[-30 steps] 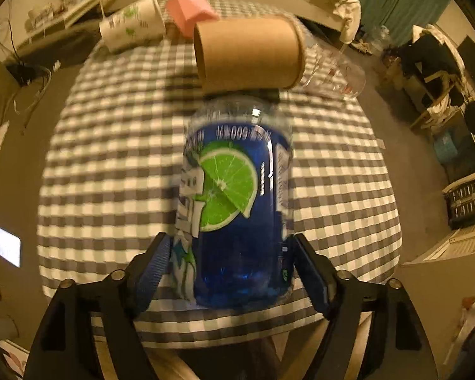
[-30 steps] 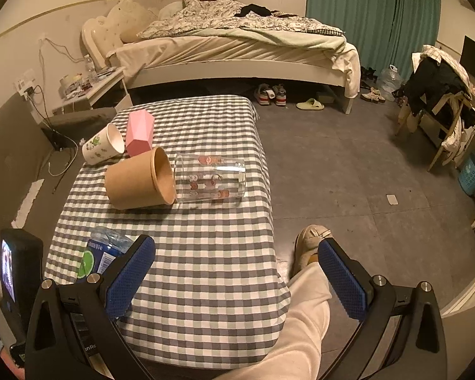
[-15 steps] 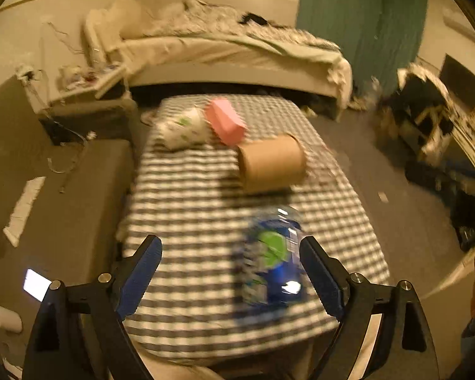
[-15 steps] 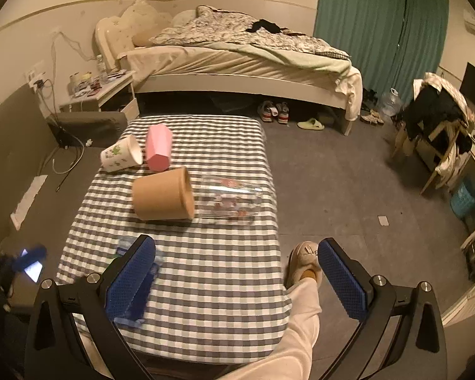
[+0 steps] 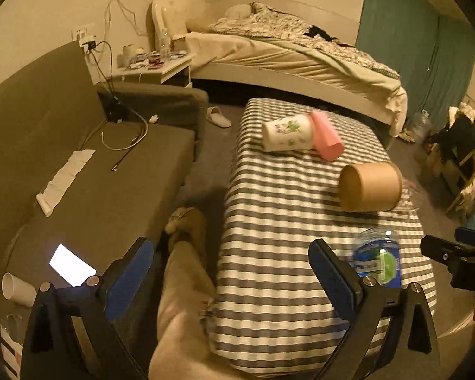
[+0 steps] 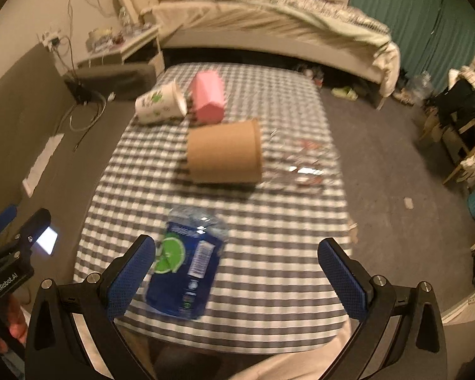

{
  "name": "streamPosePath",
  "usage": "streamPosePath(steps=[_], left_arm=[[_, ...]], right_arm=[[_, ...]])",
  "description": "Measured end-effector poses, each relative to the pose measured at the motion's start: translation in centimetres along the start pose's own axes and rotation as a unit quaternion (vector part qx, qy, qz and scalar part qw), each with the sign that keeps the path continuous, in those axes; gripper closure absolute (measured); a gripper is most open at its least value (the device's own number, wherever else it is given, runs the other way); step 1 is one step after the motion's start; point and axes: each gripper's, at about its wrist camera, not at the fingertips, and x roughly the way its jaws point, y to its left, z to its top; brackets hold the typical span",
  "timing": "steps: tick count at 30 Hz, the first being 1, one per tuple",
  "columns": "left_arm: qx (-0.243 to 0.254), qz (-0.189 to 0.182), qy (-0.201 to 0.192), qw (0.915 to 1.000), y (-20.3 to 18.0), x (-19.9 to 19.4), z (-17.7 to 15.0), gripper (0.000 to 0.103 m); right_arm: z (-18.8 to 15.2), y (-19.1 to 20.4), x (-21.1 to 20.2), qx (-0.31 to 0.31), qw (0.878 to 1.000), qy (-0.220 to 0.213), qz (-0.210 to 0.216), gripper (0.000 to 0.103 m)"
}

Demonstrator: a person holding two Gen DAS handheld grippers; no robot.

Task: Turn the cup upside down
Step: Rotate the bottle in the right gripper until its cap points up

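Several cups lie on their sides on the checked table (image 6: 285, 253). A blue lime-label plastic cup (image 6: 185, 266) lies at the near edge, also in the left wrist view (image 5: 378, 258). A brown paper cup (image 6: 223, 152) (image 5: 369, 186) lies mid-table. A clear glass (image 6: 304, 163) lies right of it. A white cup with green print (image 6: 160, 103) (image 5: 286, 133) and a pink cup (image 6: 207, 96) (image 5: 326, 136) lie at the far end. My left gripper (image 5: 231, 280) is open and empty, off the table's left edge. My right gripper (image 6: 237, 277) is open and empty above the near edge, beside the blue cup.
A grey sofa (image 5: 79, 171) with a lit phone (image 5: 71, 264) stands left of the table. A bed (image 6: 269, 22) runs along the back wall. A chair with clothes (image 6: 459, 117) stands at the right. My trouser leg (image 5: 186, 300) is beside the table's near left corner.
My left gripper let go of the blue cup, leaving it on its side, and drew back up and to the left. My right gripper swung left toward the blue cup.
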Motion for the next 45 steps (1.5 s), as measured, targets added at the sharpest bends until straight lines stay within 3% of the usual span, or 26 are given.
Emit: streamPosePath(steps=[10,19,25,27,31,35,38,41,45], left_arm=[[-0.003,0.014,0.047,0.9988,1.9,3.2,-1.1,0.002],[0.002,0.017,0.066,0.9977,2.1,4.4,-1.0,0.002],[0.009,0.021,0.075,0.9969,1.7,4.7,-1.1,0.002],[0.013,0.021,0.076,0.9968,1.4,4.6,-1.2,0.002],[0.023,0.021,0.074,0.9968,0.5,4.2,-1.2,0.002],[0.030,0.021,0.069,0.9970,-0.5,3.6,-1.1,0.002],[0.037,0.022,0.065,0.9969,-1.0,3.2,-1.1,0.002],[0.043,0.023,0.065,0.9967,-1.6,2.9,-1.3,0.002],[0.048,0.026,0.066,0.9963,-2.1,2.8,-1.5,0.002]], right_arm=[[1.4,2.0,7.3,0.014,0.993,0.120,0.007,0.000],[2.3,2.7,11.9,0.010,0.983,0.181,0.013,0.001],[1.8,2.4,13.3,0.014,0.979,0.203,0.029,0.026],[1.6,2.2,13.2,0.013,0.979,0.202,0.034,0.026],[1.6,1.3,11.8,0.017,0.983,0.176,0.047,0.027],[2.3,-0.8,8.0,0.007,0.992,0.110,0.059,0.027],[3.2,-1.3,5.3,-0.019,0.999,0.020,0.028,0.027],[3.5,-1.3,3.6,-0.034,0.998,-0.046,-0.004,0.028],[2.2,-1.4,2.6,-0.039,0.996,-0.079,-0.004,0.028]])
